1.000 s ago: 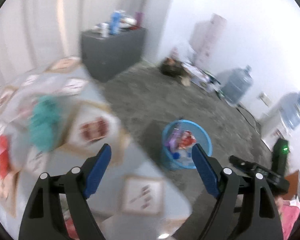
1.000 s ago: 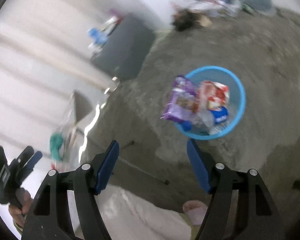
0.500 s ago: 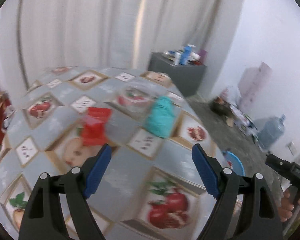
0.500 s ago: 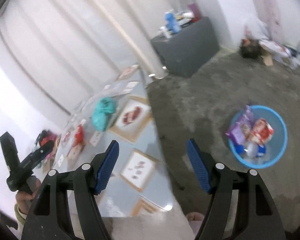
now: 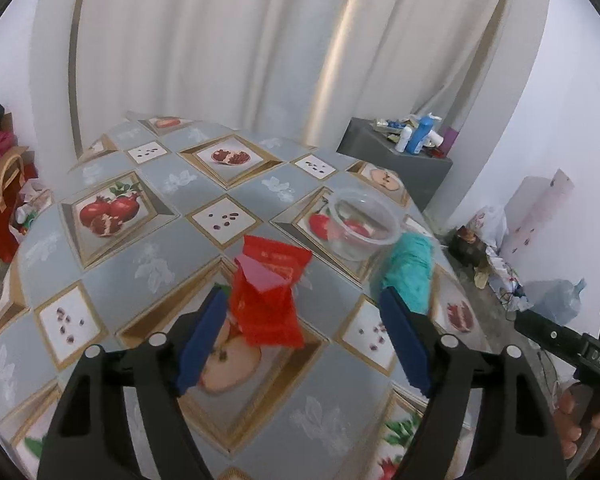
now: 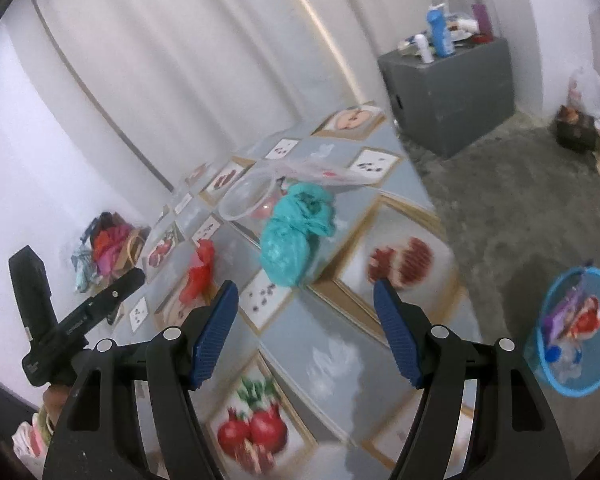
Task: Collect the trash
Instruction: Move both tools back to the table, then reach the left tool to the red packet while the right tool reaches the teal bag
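A red crumpled wrapper [image 5: 268, 292] lies on the fruit-print tablecloth [image 5: 140, 256], just ahead of my open, empty left gripper [image 5: 304, 336]. A teal crumpled bag [image 5: 408, 276] lies to its right, by a clear plastic tub [image 5: 360, 224]. In the right wrist view my right gripper [image 6: 306, 328] is open and empty, with the teal bag [image 6: 296, 236] ahead of it, the red wrapper [image 6: 200, 276] to its left and the tub [image 6: 252, 196] behind. A blue trash basket [image 6: 572, 336] with several wrappers stands on the floor at the right.
A grey cabinet [image 6: 452, 92] with bottles stands by the curtain. Bags [image 5: 4, 184] sit on the floor left of the table. Clutter [image 5: 484, 248] and a water jug [image 5: 556, 300] lie along the right wall. The table edge [image 6: 432, 208] borders the grey floor.
Both grippers have swung from over the basket and floor back to the table. The left one has closed in on the red wrapper, the right one on the teal bag.
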Available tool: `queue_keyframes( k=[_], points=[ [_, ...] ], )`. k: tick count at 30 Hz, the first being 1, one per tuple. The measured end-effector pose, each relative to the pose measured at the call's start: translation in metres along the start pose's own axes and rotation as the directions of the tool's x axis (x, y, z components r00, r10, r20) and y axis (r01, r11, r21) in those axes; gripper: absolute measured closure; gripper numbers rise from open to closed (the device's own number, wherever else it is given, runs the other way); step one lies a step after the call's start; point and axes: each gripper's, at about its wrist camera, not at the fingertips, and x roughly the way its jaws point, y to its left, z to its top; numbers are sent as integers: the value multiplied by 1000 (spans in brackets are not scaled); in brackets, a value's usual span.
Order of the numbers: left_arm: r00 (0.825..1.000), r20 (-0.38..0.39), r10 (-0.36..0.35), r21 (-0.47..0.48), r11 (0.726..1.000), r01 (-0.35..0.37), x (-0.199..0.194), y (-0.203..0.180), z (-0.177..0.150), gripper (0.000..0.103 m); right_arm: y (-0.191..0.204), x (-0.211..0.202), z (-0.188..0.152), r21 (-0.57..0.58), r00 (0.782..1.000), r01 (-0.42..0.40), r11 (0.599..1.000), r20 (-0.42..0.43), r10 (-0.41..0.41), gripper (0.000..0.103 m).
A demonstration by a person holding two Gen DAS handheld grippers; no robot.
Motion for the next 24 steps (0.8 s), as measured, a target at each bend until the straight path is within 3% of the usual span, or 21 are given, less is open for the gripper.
queue_keyframes(
  k=[6, 12, 19, 24],
  points=[
    [997, -53, 53, 33, 998, -52, 45, 5, 12, 36, 14, 37, 20, -24, 999, 13, 1000, -31, -14, 36],
    [987, -129, 92, 41, 995, -87, 87, 15, 15, 37, 27, 73, 33, -51, 996, 46, 998, -72, -50, 36],
    [980, -167, 107, 43, 994, -101, 107, 19, 10, 45, 28, 97, 35, -48, 991, 68, 997, -109, -73, 36],
    [979, -148, 138, 86, 988, -126, 108, 14, 8, 48, 28, 108, 35, -48, 988, 84, 995, -124, -90, 36]
  ],
)
